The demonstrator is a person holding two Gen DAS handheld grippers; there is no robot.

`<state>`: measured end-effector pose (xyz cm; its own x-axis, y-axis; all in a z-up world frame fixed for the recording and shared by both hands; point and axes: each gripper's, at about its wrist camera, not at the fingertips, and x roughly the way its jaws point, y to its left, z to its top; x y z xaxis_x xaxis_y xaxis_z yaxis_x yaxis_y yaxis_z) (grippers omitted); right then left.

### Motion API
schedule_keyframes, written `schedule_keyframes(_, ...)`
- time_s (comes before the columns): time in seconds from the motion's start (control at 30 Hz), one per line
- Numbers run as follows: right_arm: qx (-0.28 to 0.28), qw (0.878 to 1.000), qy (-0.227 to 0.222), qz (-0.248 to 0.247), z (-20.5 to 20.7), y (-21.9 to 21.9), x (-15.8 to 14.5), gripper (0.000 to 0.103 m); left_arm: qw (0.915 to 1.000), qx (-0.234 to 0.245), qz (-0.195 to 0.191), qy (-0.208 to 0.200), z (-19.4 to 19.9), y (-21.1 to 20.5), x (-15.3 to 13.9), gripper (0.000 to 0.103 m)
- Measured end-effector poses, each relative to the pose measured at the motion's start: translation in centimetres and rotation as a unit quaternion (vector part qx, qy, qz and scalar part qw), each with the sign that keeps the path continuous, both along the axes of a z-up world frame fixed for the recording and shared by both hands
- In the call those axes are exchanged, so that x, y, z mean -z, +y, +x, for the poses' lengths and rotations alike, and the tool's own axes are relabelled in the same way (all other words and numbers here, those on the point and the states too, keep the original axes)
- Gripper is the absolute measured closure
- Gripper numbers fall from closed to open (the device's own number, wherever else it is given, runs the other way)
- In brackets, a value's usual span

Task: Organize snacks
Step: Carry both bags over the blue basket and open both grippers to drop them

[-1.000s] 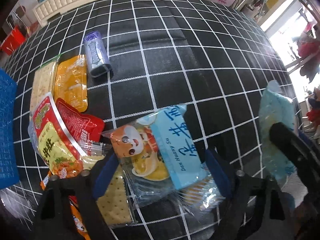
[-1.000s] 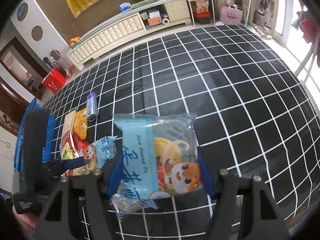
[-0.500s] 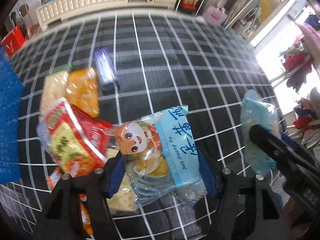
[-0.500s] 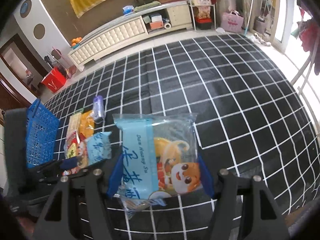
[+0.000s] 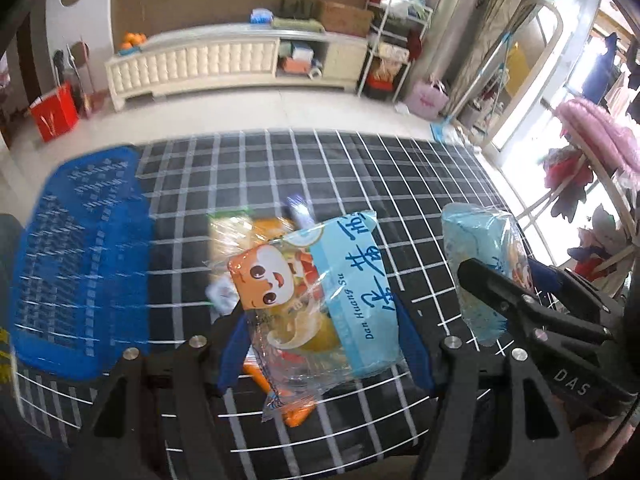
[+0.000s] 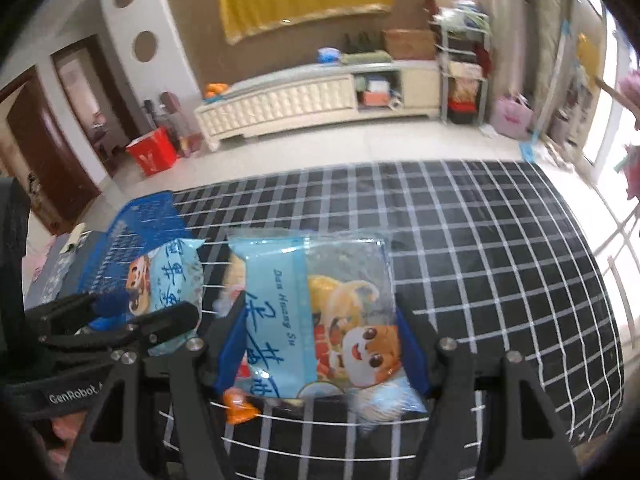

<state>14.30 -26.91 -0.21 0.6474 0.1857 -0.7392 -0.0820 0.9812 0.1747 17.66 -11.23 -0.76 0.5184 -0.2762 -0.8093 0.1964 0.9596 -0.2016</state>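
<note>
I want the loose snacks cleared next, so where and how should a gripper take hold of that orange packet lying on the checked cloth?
Both grippers are full now, each shut on a blue packet. The orange packet lies flat and mostly hidden under the left one. Probably best to come from above and pinch its exposed near corner across the thin sealed edge, since a flat pouch offers little else to grip.

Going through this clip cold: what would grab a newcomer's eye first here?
Two matching light-blue snack packs with a cartoon face, one clamped in the left gripper and one in the right gripper, both lifted above the black grid cloth. Next, the blue basket at the cloth's left edge, with more snacks lying beside it.
</note>
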Motion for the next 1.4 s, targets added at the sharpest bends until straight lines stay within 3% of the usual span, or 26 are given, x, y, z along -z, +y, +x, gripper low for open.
schedule_keyframes(0.17, -0.038, 0.999, -0.023, -0.021, 0.9, 5.3, -1.8, 0.033, 0.9997, -0.015, 0.006, -0.017, -1.0, 5.5, -3.0, 0.039)
schedule_keyframes(0.43, -0.1, 0.994, -0.025, -0.025, 3.9, 13.3, -2.8, 0.033, 0.9963, -0.069, 0.04, -0.032, -1.1, 14.1, -4.3, 0.039)
schedule_keyframes(0.8, -0.178, 0.983, -0.005, -0.037, 7.9, 23.5, -0.9, 0.033, 0.991, -0.12, 0.054, -0.025, 0.6, 23.9, -3.5, 0.039)
schedule_keyframes(1.03, -0.187, 0.981, 0.018, -0.05, 10.9, 26.1, 1.0, 0.033, 0.9925, -0.105, 0.062, -0.009, 3.8, 26.1, -1.2, 0.039)
schedule_keyframes(1.4, -0.185, 0.978, 0.048, -0.085, 15.1, 27.2, 4.1, 0.033, 0.9965, -0.072, 0.038, 0.014, 8.9, 27.0, 2.5, 0.037)
